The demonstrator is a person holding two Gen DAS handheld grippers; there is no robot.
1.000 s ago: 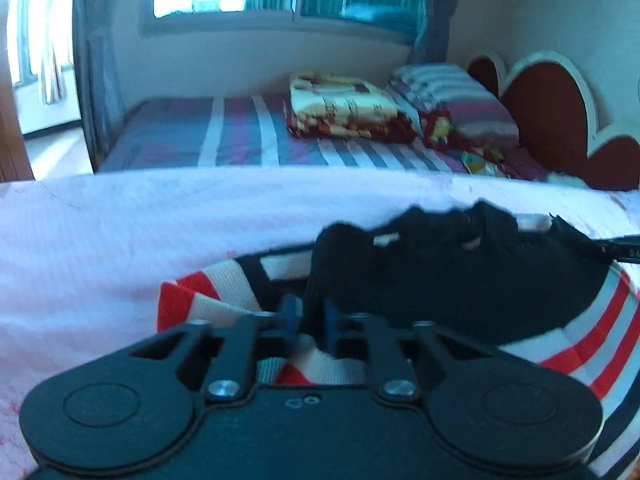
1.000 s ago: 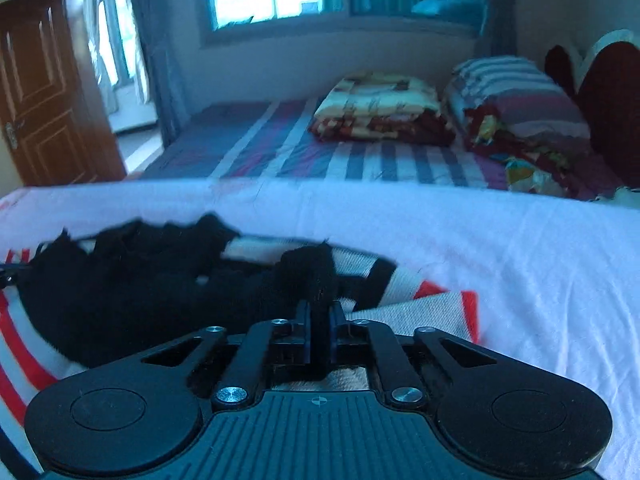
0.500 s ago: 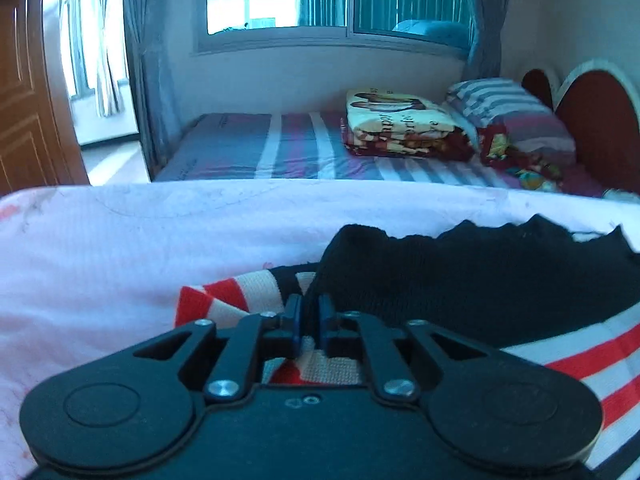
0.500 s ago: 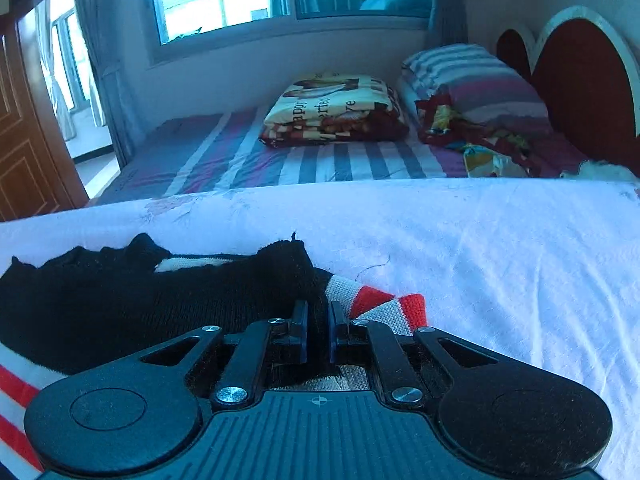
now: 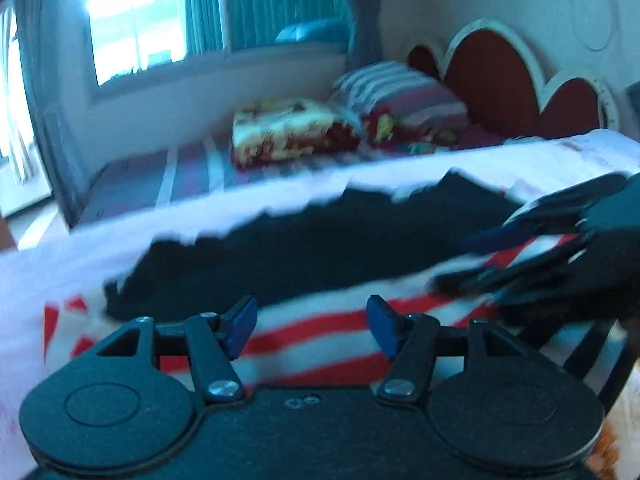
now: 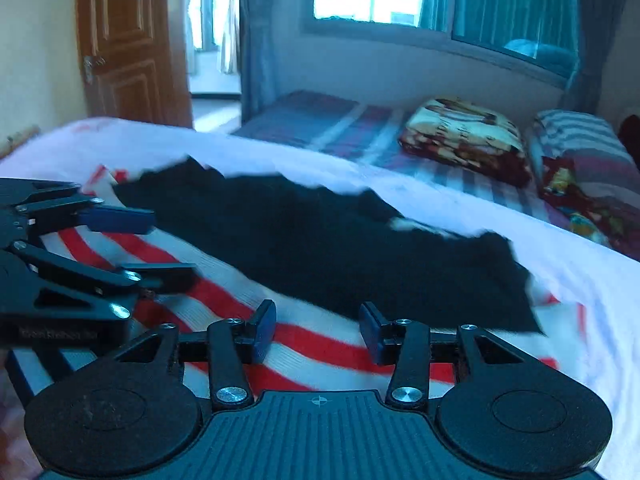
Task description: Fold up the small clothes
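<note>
A small knit garment lies flat on the white bed sheet (image 5: 60, 264). Its black part (image 5: 320, 240) is laid over the red, white and black striped part (image 5: 320, 332). My left gripper (image 5: 312, 328) hovers at the garment's near edge with its jaws opening; nothing is between the blue pads. In the right wrist view the same black part (image 6: 340, 248) and stripes (image 6: 320, 344) lie beyond my right gripper (image 6: 316, 332), whose jaws are also opening on nothing. Each gripper shows in the other's view, the right one (image 5: 472, 258) and the left one (image 6: 160, 246), close together over the stripes.
Beyond the sheet stands a second bed with a striped cover (image 6: 340, 124), a folded patterned blanket (image 5: 288, 128) and striped pillows (image 5: 400, 92). A red scalloped headboard (image 5: 492, 76) is at the right, a wooden door (image 6: 128, 40) at the left, a curtained window (image 5: 132, 20) behind.
Both grippers were shut on the garment's edge and have let go and opened. They have swung toward each other, so each now shows in the other's view. The black part lies flatter.
</note>
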